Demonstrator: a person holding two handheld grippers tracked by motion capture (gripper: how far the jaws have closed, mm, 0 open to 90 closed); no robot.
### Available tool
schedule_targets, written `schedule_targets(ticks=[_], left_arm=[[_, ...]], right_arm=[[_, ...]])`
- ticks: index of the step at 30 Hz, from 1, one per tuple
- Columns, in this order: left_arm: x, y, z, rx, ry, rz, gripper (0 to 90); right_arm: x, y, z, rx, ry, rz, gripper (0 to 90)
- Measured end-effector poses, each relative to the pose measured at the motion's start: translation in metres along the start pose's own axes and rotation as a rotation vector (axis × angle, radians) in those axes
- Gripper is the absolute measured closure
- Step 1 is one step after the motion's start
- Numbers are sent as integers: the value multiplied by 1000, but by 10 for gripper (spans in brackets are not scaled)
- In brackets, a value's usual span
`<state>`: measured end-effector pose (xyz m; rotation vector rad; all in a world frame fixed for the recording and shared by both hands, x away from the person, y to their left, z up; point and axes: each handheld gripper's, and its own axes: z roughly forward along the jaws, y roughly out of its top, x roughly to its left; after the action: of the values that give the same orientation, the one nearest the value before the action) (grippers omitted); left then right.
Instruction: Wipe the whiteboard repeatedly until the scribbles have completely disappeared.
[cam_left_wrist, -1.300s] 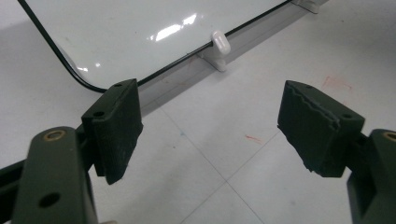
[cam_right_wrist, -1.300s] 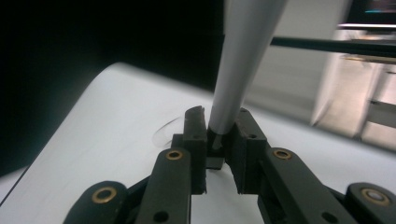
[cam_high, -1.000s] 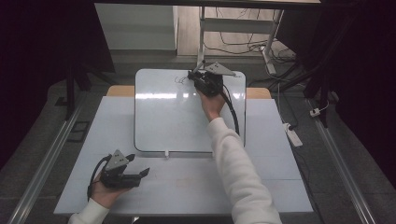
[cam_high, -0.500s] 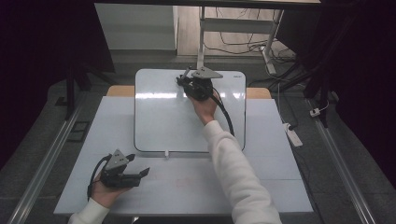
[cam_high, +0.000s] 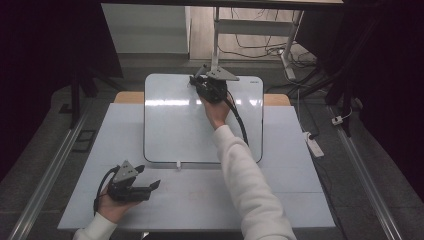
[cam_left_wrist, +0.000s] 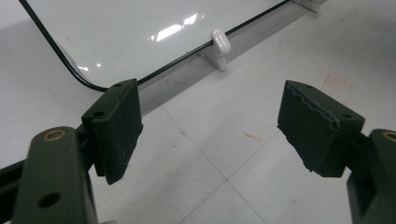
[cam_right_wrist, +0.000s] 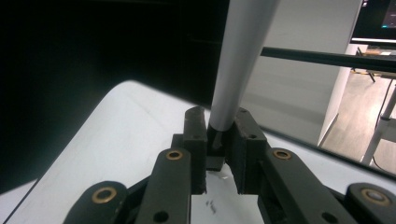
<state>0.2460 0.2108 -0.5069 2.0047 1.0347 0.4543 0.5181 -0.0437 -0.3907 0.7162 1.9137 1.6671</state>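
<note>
A white whiteboard (cam_high: 175, 125) lies on the pale table (cam_high: 280, 190). My right gripper (cam_high: 209, 86) hovers over the board's far edge, shut on a pale grey marker (cam_right_wrist: 239, 56) that rises between its jaws in the right gripper view (cam_right_wrist: 219, 128). A small dark scribble (cam_right_wrist: 211, 204) shows on the board just under the jaws. My left gripper (cam_high: 148, 177) rests in a hand near the table's front left, open, with nothing between its fingers. Past its wide jaws in the left gripper view (cam_left_wrist: 210, 126) lie the board's near corner (cam_left_wrist: 140, 28) and a small white clip (cam_left_wrist: 220, 43).
A white power strip (cam_high: 314, 145) lies on the floor to the right of the table. Metal rails (cam_high: 50, 170) run along both sides. A desk frame with cables (cam_high: 250, 35) stands behind the board. Faint red marks (cam_left_wrist: 336, 80) dot the table surface.
My right gripper has shifted slightly to the left along the board's far edge, still shut on the marker. The left gripper has stayed in place.
</note>
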Motion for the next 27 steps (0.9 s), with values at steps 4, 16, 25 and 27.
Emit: schedule_targets(ticks=[4,16,25,27], left_arm=[[1,0,1,5,0,-3,226],[1,0,1,7,-1,2,226],[1,-1,0,2,2,-2,226],[1,-1,-1,1,2,0,227]], right_arm=[[13,-5,5,35,47,-61,778],[20,-5,5,67,66,-102,778],[12,-8,-10,74,41,-68,778],[9,-11,-15,81,46,-72,778]])
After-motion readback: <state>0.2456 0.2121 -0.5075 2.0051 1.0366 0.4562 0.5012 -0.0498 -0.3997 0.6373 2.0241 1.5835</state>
